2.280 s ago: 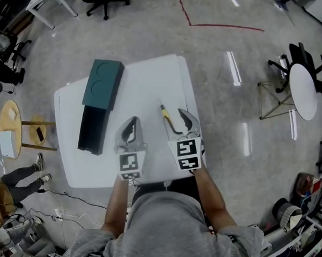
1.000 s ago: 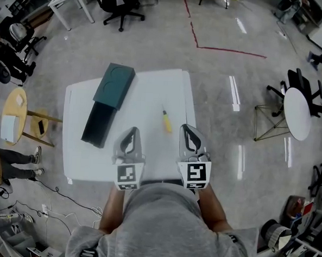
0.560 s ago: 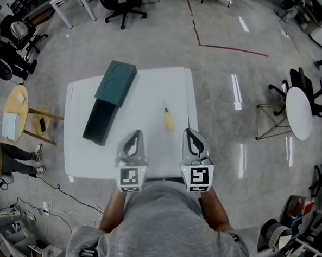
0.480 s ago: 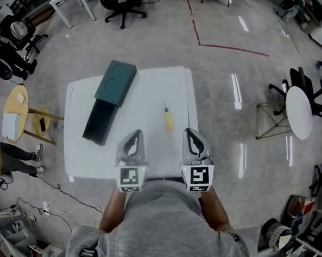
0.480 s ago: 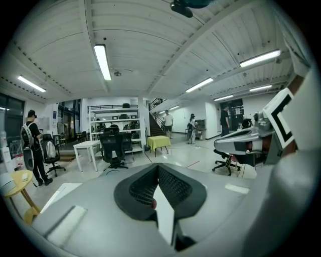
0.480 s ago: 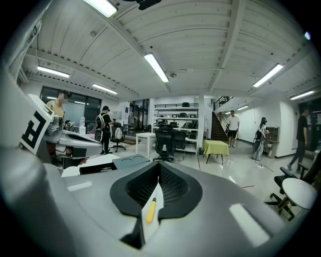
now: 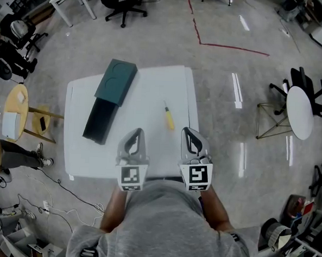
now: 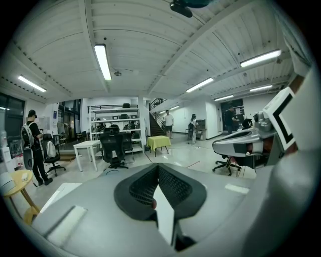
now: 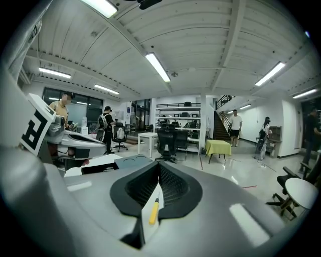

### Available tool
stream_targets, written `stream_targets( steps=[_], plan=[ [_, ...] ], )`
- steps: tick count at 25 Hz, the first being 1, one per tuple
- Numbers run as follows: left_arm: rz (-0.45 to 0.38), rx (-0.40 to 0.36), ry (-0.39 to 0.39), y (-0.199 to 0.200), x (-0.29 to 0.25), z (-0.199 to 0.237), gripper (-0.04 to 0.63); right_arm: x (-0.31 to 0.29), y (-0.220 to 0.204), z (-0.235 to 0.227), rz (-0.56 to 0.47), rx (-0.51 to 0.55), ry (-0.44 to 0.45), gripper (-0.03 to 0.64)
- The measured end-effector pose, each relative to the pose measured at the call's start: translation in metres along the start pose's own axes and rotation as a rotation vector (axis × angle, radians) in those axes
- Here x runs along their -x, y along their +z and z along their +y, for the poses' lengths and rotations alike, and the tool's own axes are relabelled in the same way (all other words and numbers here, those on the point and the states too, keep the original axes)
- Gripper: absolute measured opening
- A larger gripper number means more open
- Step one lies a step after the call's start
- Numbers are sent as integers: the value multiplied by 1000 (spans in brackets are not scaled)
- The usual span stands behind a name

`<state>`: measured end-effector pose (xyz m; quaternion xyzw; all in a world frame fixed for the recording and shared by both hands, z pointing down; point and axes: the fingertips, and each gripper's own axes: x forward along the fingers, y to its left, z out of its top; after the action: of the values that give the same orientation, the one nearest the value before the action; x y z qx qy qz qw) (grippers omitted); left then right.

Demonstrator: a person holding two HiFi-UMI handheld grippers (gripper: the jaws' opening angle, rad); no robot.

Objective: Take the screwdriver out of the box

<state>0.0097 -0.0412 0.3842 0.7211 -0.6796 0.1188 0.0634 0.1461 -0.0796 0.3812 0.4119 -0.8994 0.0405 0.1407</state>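
My right gripper point(image 9: 159, 168) is clenched on nothing, tips meeting. Through the gap below them its own view catches the yellow screwdriver point(image 9: 154, 211) lying on the white table point(image 7: 147, 92) just ahead, with the teal box point(image 9: 125, 161) farther left. My left gripper point(image 8: 157, 168) is clenched empty too. Only the head view shows the screwdriver out of the box and apart from it.

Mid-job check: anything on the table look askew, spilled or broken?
Nothing is spilled or broken. The box sits askew to the table edges, its teal lid slid partway off the dark tray. The yellow screwdriver lies loose on the table, outside the box, clear of the left gripper and right gripper, both shut.
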Motion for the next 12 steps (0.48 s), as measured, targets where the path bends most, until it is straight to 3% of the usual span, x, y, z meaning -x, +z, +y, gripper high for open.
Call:
stream_targets(
  steps=[12],
  plan=[
    [3,10,-7,-3,-1,-2,11,-1,-7,2,19,-2,6,5]
  ],
)
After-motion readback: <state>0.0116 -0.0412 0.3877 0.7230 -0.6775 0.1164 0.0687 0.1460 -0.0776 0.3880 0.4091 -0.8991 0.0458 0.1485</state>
